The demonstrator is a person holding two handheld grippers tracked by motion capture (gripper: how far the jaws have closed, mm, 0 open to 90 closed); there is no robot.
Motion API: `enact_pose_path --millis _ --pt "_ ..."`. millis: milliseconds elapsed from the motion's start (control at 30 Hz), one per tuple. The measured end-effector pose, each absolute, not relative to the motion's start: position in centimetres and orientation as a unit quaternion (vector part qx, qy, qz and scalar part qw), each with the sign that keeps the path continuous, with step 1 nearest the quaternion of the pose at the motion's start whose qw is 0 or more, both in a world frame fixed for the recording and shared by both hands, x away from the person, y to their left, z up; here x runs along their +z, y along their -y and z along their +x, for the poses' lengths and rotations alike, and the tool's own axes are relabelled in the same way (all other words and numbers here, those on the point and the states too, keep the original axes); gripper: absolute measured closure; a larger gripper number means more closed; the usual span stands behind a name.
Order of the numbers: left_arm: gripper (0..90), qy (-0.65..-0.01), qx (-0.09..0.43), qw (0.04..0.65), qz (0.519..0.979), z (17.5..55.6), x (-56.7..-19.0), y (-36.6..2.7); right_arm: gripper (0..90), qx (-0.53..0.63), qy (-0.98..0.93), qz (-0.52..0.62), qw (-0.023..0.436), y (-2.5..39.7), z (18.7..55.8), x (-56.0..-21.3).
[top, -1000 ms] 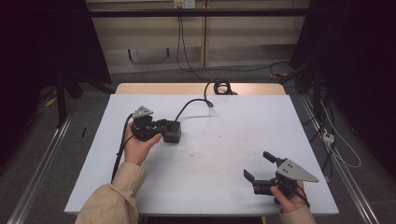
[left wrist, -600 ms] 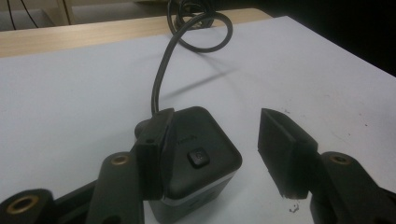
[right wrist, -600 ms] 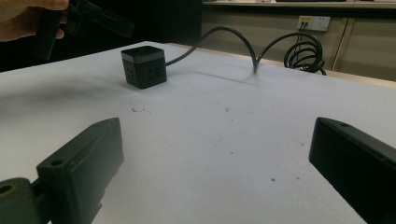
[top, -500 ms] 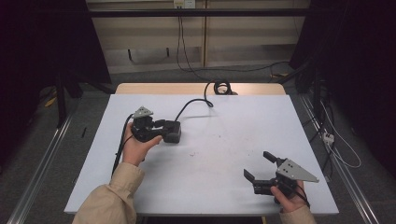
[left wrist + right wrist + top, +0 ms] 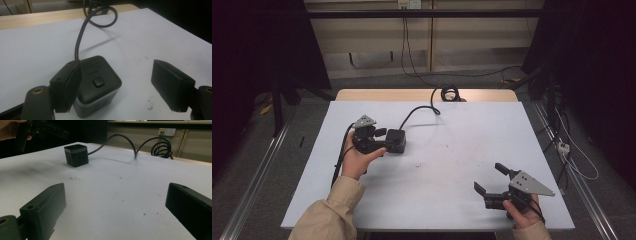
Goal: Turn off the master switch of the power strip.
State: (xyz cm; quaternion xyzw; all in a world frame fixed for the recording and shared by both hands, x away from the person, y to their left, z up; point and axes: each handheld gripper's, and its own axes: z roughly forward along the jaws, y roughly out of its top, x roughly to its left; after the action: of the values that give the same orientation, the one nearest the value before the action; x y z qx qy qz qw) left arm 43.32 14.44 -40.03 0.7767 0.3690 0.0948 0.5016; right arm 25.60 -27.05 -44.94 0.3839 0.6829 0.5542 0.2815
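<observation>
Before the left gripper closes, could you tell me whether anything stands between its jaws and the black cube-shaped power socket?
Nothing visible does. The left gripper is open around the black cube-shaped power socket: one jaw lies against its side, the other stands apart over bare white table.

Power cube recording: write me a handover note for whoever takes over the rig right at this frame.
Left gripper: open, jaws either side of the power cube; one jaw is close against the cube's side, the other well clear. Not gripped yet.
Right gripper: open, holds nothing, low over the table at its near right corner.
The cube stands on the table left of centre, button side up; its cable runs to a coil at the far edge.
Done: left gripper brought to the cube.
Left: probably close on the cube and move it; nothing shows where to.
</observation>
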Motion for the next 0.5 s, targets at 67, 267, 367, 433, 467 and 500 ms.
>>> enact_pose_path --millis 67,267,367,433,467,500 --pt "21.9 -0.366 0.094 0.504 0.777 43.19 -39.94 -14.43 2.7 0.555 -0.682 0.385 0.281 27.07 25.59 -44.96" --pt "17.8 -0.360 0.083 0.507 0.779 42.98 -39.76 -14.63 2.7 0.555 -0.683 0.385 0.279 27.12 25.55 -45.06" --pt "15.8 -0.355 0.080 0.503 0.784 42.83 -39.68 -14.67 2.7 0.555 -0.683 0.385 0.278 27.11 25.53 -45.05" --pt "14.5 -0.356 0.078 0.505 0.782 42.76 -39.65 -14.67 2.7 0.555 -0.683 0.385 0.278 27.11 25.53 -45.07" --pt "14.1 -0.357 0.076 0.509 0.780 42.75 -39.58 -14.79 2.7 0.555 -0.683 0.384 0.278 27.12 25.54 -45.06" --pt "13.3 -0.356 0.075 0.511 0.778 42.71 -39.57 -14.83 2.7 0.556 -0.682 0.385 0.278 27.12 25.55 -45.06"
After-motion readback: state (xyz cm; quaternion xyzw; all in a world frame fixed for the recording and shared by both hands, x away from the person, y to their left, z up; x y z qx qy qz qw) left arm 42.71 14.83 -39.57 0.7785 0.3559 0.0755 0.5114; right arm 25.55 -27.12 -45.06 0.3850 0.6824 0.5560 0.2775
